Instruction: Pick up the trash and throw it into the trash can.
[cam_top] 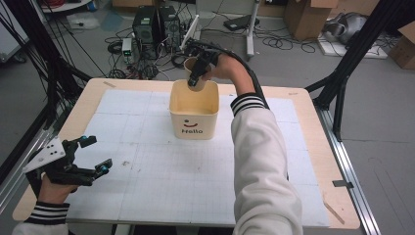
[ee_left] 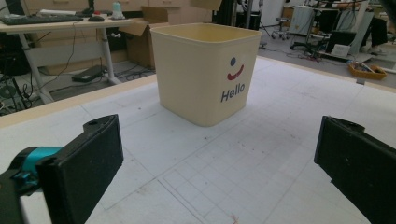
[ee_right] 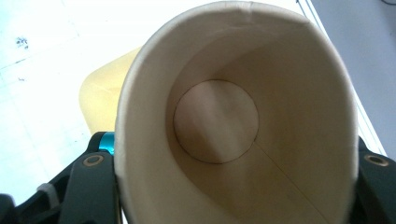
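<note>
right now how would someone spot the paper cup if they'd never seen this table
Find the cream tub with "Hello" and a smiley face, standing on the white gridded mat. Above its far rim, the right gripper holds the paper cup: small, plain brown and unprinted, empty inside.

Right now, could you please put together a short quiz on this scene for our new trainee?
1. True or false: the left gripper holds the paper cup.
2. Which word is printed on the cream bin? A) Hello B) Thanks C) Trash
3. Fill in: the right gripper holds the cup above the bin's ___ edge.

Key:
1. False. The left gripper's jaws stand open and empty over the white gridded mat; the right gripper's jaws grip the cup.
2. A.
3. Far. In the right gripper view the cup looks empty.
</note>
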The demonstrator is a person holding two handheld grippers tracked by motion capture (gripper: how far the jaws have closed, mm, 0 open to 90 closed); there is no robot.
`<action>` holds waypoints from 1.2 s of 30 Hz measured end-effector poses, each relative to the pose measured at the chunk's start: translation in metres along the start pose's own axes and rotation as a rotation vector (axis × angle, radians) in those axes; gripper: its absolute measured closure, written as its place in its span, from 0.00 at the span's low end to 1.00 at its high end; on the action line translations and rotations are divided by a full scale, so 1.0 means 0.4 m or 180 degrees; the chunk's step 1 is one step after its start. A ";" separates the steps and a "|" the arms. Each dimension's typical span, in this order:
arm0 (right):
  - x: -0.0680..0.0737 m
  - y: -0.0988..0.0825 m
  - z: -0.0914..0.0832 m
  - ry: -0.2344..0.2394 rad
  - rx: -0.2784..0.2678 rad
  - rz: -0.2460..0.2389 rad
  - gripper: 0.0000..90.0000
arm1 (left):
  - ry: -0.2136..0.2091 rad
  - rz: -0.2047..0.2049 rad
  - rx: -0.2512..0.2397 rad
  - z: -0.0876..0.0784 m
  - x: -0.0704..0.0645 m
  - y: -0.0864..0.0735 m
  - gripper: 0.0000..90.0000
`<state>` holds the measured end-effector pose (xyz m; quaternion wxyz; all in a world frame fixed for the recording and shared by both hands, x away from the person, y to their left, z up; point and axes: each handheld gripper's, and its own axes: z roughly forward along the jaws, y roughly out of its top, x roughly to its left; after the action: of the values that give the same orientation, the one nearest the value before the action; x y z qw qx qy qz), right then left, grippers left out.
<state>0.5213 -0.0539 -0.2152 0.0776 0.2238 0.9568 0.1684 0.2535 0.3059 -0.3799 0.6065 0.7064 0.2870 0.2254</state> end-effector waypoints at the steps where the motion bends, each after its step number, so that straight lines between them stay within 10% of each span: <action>1: -0.002 -0.003 0.007 0.0010 0.0005 0.0007 0.38 | -0.0003 0.0003 0.0003 0.000 0.001 0.000 0.02; 25: 0.003 -0.008 0.092 0.0136 0.0070 -0.0021 0.33 | -0.0022 -0.0003 0.0036 0.002 0.001 -0.001 0.02; 36: 0.013 -0.005 0.100 0.0230 0.0016 -0.0121 0.05 | -0.0028 -0.0005 0.0027 0.002 0.001 -0.001 0.02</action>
<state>0.5250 -0.0417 -0.2535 0.0455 0.1996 0.9635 0.1724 0.2542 0.3056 -0.3805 0.6048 0.7098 0.2859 0.2206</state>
